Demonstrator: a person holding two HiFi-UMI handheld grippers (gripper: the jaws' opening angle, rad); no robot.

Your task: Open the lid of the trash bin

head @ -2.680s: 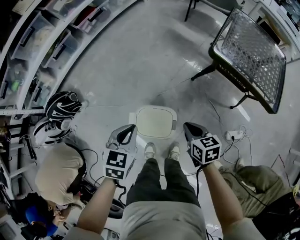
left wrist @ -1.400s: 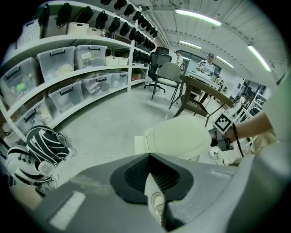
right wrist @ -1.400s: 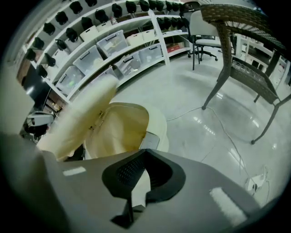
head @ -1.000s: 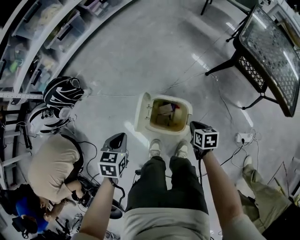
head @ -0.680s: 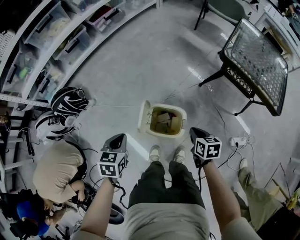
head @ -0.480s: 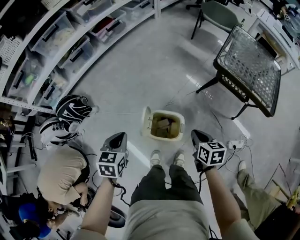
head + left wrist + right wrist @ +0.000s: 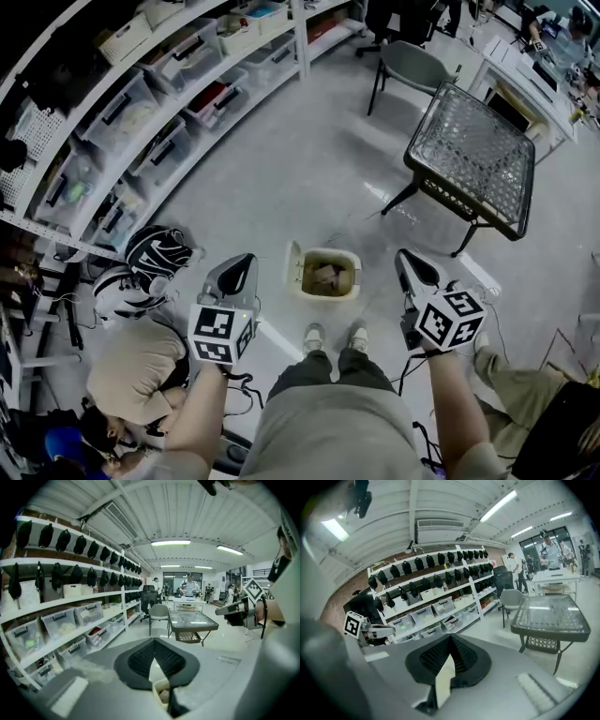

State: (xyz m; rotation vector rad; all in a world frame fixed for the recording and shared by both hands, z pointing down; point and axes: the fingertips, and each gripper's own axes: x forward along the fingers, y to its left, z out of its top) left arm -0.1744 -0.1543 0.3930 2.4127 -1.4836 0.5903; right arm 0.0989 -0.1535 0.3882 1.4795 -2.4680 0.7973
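Note:
A small cream trash bin (image 7: 328, 275) stands on the floor just ahead of the person's shoes (image 7: 315, 337). Its lid (image 7: 294, 267) stands open at its left side, and paper scraps show inside. My left gripper (image 7: 248, 257) is held well above the floor to the bin's left, jaws shut on nothing. My right gripper (image 7: 403, 253) hangs to the bin's right, also shut and empty. In the left gripper view the bin (image 7: 161, 692) shows below the closed left gripper (image 7: 154, 640). The right gripper (image 7: 450, 635) points towards the shelves.
A black mesh-top table (image 7: 473, 155) stands at the right, with a grey chair (image 7: 412, 66) beyond it. Shelves with plastic boxes (image 7: 141, 103) curve along the left. Striped helmets (image 7: 155, 251) and a seated person (image 7: 131, 366) are at the left; cables (image 7: 487, 281) lie at the right.
The bin's lid was shut 2.7 s ago and now stands open. Both grippers have drawn back and up from the bin, and the view has risen, so the bin looks smaller.

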